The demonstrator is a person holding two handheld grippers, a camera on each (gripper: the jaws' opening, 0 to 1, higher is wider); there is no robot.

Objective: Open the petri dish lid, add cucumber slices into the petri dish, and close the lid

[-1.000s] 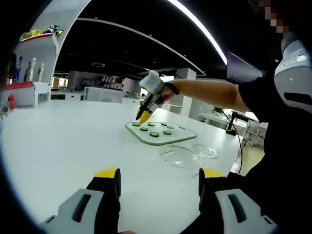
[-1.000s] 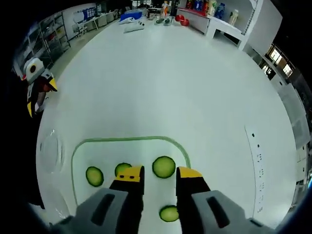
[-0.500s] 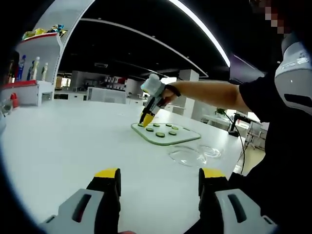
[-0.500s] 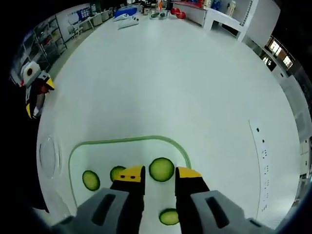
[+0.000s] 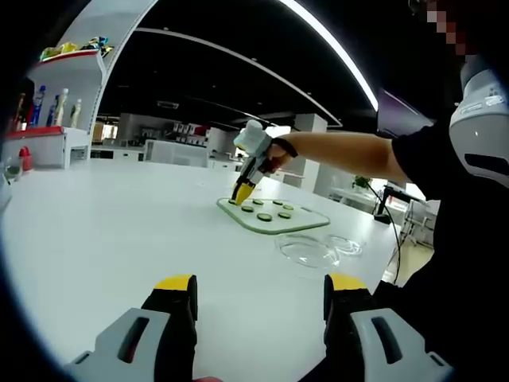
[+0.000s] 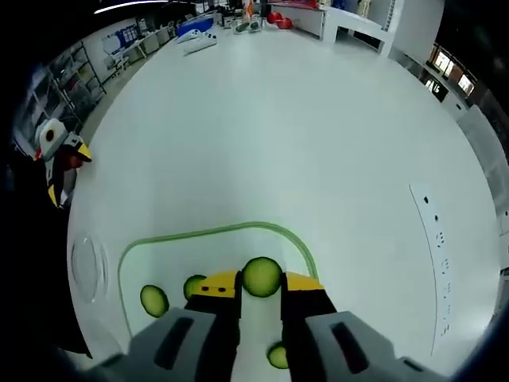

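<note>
I am holding my right claw (image 6: 260, 284) down over the green-rimmed board (image 6: 298, 243), its yellow tips parted a little and sitting on either side of one cucumber slice (image 6: 262, 276); I cannot tell whether they are pressing it. More slices (image 6: 153, 300) are lying on the board. My left claw (image 5: 261, 288) is hanging wide open with nothing in it above the white table (image 5: 103, 231). The petri dish (image 5: 307, 250) is lying just beside the board, its lid (image 5: 343, 244) next to it.
</note>
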